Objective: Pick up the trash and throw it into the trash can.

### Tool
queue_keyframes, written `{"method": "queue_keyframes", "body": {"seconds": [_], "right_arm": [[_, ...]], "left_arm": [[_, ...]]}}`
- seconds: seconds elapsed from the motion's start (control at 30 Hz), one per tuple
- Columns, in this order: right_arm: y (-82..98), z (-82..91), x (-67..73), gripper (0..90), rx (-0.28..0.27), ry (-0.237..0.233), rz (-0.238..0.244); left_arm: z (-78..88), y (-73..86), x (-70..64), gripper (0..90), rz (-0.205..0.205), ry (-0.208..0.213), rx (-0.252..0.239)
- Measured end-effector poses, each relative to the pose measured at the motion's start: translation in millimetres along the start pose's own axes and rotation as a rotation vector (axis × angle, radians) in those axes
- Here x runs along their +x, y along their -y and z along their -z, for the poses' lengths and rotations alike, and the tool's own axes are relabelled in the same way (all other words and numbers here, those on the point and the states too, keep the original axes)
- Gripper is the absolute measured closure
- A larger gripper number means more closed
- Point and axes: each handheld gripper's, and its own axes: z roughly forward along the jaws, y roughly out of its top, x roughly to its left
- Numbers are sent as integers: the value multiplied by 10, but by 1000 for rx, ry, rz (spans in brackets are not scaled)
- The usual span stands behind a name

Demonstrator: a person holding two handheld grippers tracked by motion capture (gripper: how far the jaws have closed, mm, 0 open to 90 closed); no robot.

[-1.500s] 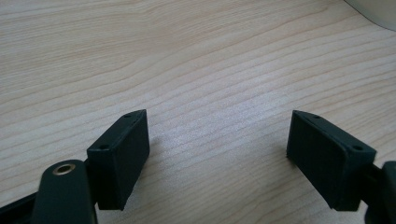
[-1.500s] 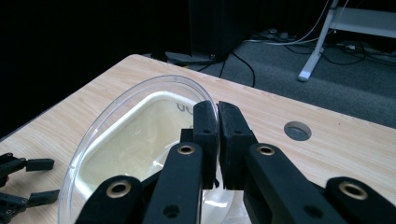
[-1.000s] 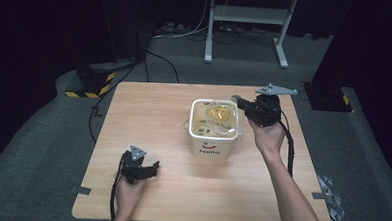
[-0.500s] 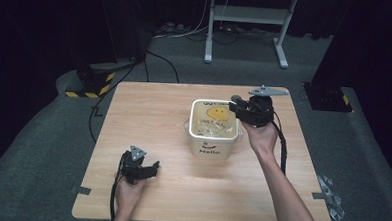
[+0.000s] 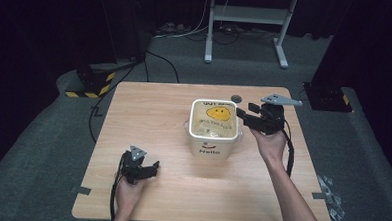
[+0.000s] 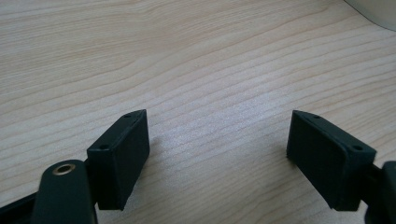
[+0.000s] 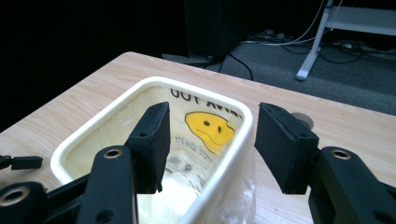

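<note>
Straddling the near rim of the lined white bin (image 7: 140,140), right gripper (image 7: 210,140) now lower and closer than before, jaws apart, suggesting a rim grasp; left gripper (image 5: 142,169) parked well short of the bin, jaws apart.

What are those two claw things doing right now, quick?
Left gripper: open, holding nothing, above bare table.
Right gripper: open, jaws straddling the tub's rim.
</note>
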Motion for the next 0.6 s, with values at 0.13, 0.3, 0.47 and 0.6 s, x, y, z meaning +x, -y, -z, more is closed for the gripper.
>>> {"method": "queue_keyframes", "body": {"seconds": [0.13,0.3,0.47,0.6], "right_arm": [[88,93,-63,448,-9,4,-17],[214,214,-142,437,-20,16,-34],[326,310,-208,436,-27,26,-40],[388,373,-241,436,-33,30,-46]], "left_arm": [[0,0,0,212,0,0,0],[0,0,0,212,0,0,0],[0,0,0,212,0,0,0],[0,0,0,212,0,0,0]]}}
